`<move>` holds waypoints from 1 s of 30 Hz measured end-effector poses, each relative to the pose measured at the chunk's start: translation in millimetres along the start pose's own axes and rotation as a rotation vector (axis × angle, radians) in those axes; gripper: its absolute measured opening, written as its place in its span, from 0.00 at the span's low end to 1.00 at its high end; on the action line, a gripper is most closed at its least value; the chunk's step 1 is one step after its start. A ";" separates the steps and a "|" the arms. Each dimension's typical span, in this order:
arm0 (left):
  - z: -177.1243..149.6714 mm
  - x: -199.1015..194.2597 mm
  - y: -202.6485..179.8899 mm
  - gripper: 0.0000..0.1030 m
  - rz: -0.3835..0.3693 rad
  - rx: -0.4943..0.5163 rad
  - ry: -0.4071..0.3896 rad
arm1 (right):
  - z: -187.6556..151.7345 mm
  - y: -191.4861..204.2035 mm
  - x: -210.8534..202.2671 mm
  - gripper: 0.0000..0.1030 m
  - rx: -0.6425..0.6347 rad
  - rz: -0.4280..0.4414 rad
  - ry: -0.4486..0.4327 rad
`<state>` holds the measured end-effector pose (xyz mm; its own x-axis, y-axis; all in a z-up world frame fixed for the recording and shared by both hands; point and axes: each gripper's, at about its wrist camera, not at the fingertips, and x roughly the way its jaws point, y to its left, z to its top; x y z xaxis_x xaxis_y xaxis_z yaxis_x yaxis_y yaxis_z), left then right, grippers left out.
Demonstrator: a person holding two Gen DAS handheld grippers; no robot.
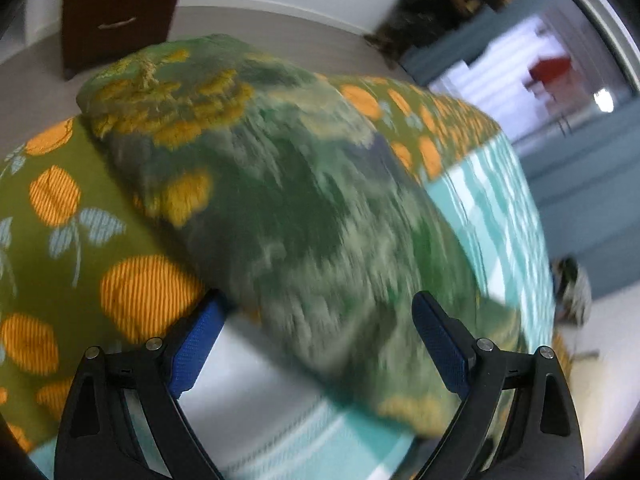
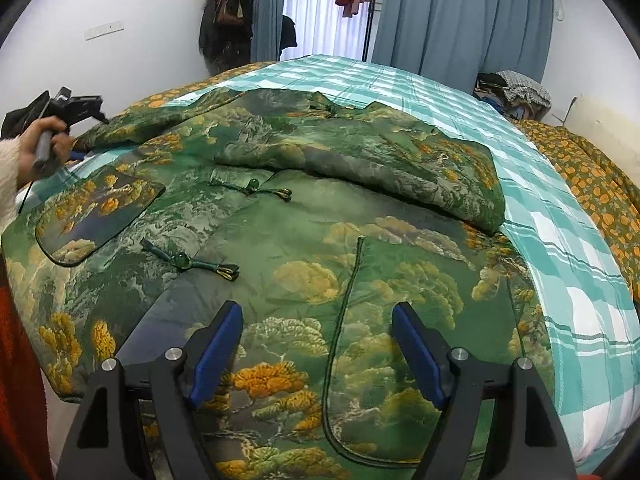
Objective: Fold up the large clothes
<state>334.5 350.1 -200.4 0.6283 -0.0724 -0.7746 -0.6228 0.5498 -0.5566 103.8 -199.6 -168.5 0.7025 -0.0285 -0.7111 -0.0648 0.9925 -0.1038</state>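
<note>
A green brocade padded jacket (image 2: 304, 280) with yellow trees and knot buttons lies spread front-up on the bed. One sleeve (image 2: 360, 168) is folded across its chest. In the right wrist view my right gripper (image 2: 316, 312) hovers open over the jacket's lower front, with nothing between its blue pads. The left wrist view is blurred by motion. There my left gripper (image 1: 318, 304) stands open just in front of the other sleeve (image 1: 280, 200), which runs diagonally away from it. Its pads do not press on the cloth. A hand (image 2: 40, 148) holds that gripper at the jacket's far left.
The bed has a teal plaid sheet (image 2: 560, 280). An olive quilt with orange fruit (image 1: 60, 200) lies beside the sleeve and also bunched at the right (image 2: 600, 168). A brown dresser (image 1: 116, 8) stands behind. Blue curtains (image 2: 460, 20) and hanging clothes (image 2: 228, 12) line the far wall.
</note>
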 end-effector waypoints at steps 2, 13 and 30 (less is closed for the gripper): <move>7.6 3.1 3.9 0.90 -0.016 -0.037 -0.014 | -0.5 0.2 1.7 0.77 -0.007 0.000 0.001; 6.2 -30.6 -31.1 0.10 0.040 0.200 -0.122 | -0.2 -5.0 7.0 0.77 0.028 0.030 0.007; -266.9 -89.3 -257.6 0.09 -0.056 1.441 -0.324 | -1.6 -18.6 -7.3 0.77 0.104 0.081 -0.020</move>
<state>314.4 -7.2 -68.0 0.8306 -0.0427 -0.5553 0.2730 0.9003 0.3391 98.7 -218.0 -162.5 0.7118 0.0532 -0.7003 -0.0486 0.9985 0.0264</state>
